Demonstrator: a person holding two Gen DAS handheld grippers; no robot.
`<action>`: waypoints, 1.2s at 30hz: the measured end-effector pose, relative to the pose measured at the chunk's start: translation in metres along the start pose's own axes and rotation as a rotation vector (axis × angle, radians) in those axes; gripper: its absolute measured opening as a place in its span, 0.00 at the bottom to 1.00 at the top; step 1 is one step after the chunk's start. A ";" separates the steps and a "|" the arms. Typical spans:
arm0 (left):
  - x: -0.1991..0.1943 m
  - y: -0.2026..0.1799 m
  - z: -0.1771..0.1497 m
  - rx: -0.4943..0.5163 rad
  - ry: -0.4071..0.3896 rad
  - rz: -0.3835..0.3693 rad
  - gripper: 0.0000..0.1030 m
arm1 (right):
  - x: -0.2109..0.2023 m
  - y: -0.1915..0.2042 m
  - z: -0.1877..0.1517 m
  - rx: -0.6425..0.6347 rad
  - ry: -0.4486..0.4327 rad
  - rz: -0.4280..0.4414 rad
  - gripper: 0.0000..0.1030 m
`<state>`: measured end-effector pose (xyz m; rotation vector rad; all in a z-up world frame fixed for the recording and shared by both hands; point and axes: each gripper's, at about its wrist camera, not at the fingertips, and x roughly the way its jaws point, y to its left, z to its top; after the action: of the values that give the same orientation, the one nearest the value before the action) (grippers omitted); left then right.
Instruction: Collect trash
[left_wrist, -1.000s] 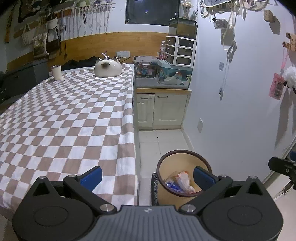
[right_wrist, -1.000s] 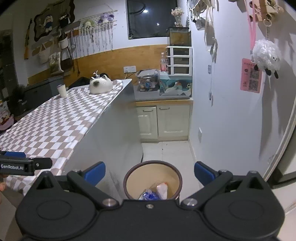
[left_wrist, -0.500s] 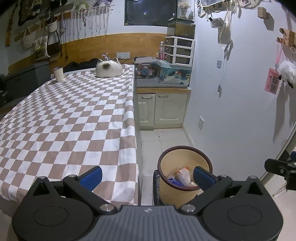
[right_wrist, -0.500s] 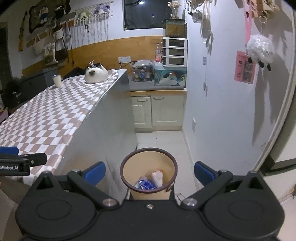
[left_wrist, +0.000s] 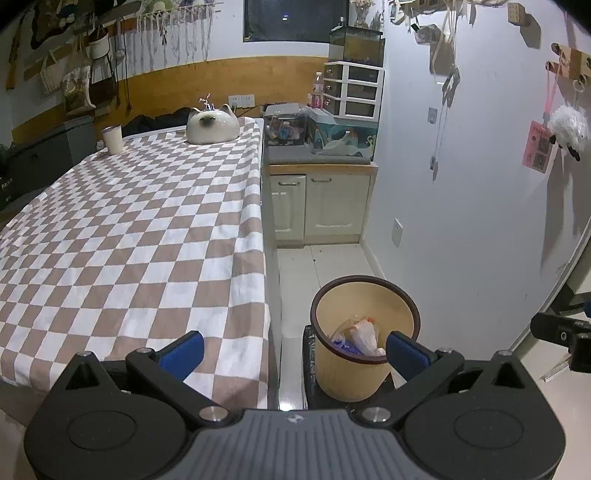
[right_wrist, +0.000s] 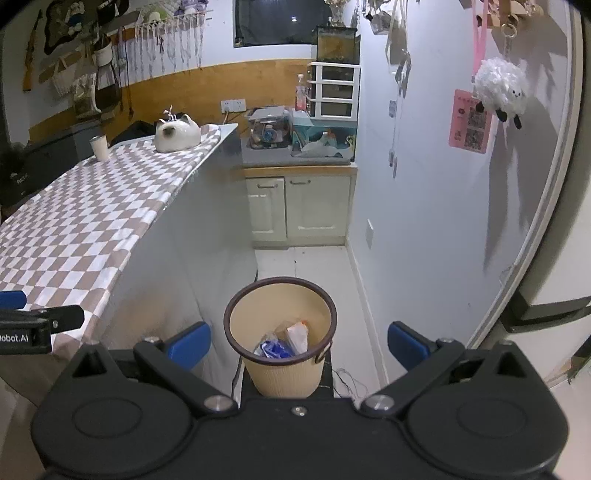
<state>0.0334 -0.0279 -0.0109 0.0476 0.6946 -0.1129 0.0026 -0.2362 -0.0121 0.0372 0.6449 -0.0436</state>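
A tan waste bin (left_wrist: 364, 360) with a dark rim stands on the floor beside the table, also the waste bin (right_wrist: 282, 373) in the right wrist view. Inside lie crumpled wrappers (left_wrist: 360, 334), white, orange and blue, seen too as wrappers (right_wrist: 286, 341). My left gripper (left_wrist: 293, 350) hangs open over the table's near corner, nothing between its blue pads. My right gripper (right_wrist: 297, 345) is open above the bin, empty. The right gripper's tip (left_wrist: 561, 330) shows at the left view's right edge; the left gripper's tip (right_wrist: 40, 325) shows at the right view's left edge.
A table with a brown-and-white checked cloth (left_wrist: 122, 229) fills the left. On its far end sit a cat-shaped ceramic (left_wrist: 212, 123) and a white cup (left_wrist: 112, 139). Cream cabinets (left_wrist: 319, 201) with cluttered boxes stand behind. A white wall (left_wrist: 461, 206) with hanging ornaments is at right.
Both grippers have drawn back and risen a little; the bin now sits farther ahead in each view. Both stay open and empty.
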 end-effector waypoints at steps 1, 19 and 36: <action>0.000 0.000 0.000 0.000 0.003 0.000 1.00 | 0.000 0.001 -0.001 0.000 0.003 -0.002 1.00; -0.001 -0.001 -0.004 -0.001 0.010 -0.002 1.00 | 0.003 0.001 -0.004 0.010 0.029 -0.024 1.00; -0.001 0.000 -0.004 -0.001 0.009 -0.003 1.00 | 0.003 0.001 -0.004 0.008 0.029 -0.024 1.00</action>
<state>0.0303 -0.0273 -0.0135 0.0462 0.7039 -0.1154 0.0024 -0.2354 -0.0169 0.0382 0.6739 -0.0689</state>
